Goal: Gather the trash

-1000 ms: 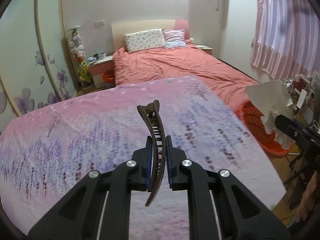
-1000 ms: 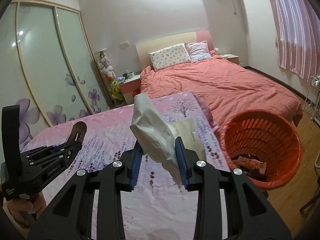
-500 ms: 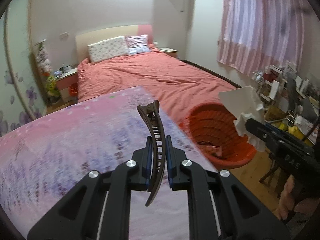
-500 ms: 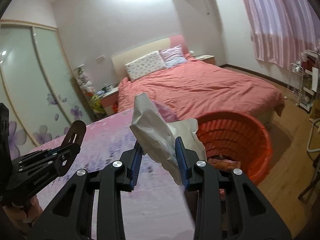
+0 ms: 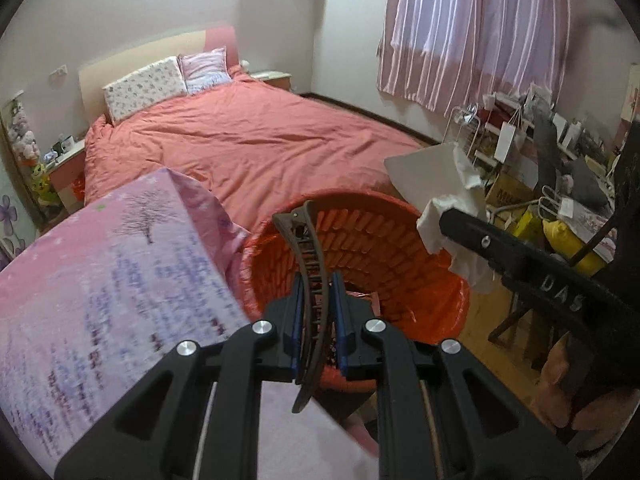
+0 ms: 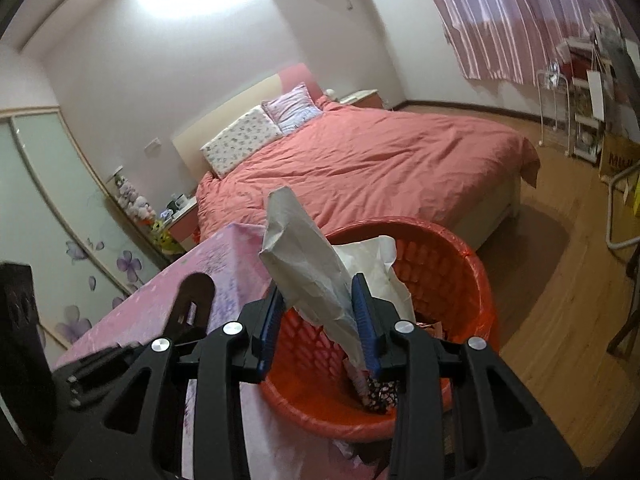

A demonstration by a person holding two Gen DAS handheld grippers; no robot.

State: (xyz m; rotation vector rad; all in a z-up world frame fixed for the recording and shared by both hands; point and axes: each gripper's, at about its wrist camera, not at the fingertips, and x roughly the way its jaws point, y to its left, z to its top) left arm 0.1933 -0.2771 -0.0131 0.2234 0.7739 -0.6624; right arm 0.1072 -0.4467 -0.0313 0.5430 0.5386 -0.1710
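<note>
Orange bin (image 5: 400, 236) sits at frame centre. Left gripper (image 5: 316, 322) clamps a clip (image 5: 310, 256); right gripper (image 6: 318, 314) clamps paper (image 6: 308, 268). Centre each over the opening before releasing.

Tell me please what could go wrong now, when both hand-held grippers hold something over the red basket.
1. The hair clip in the left hand-held gripper hangs near the near rim of the red basket; released here, it might fall outside.
2. The paper in the right hand-held gripper is light and could drift past the rim.
3. A hair clip may not be trash at all.
</note>
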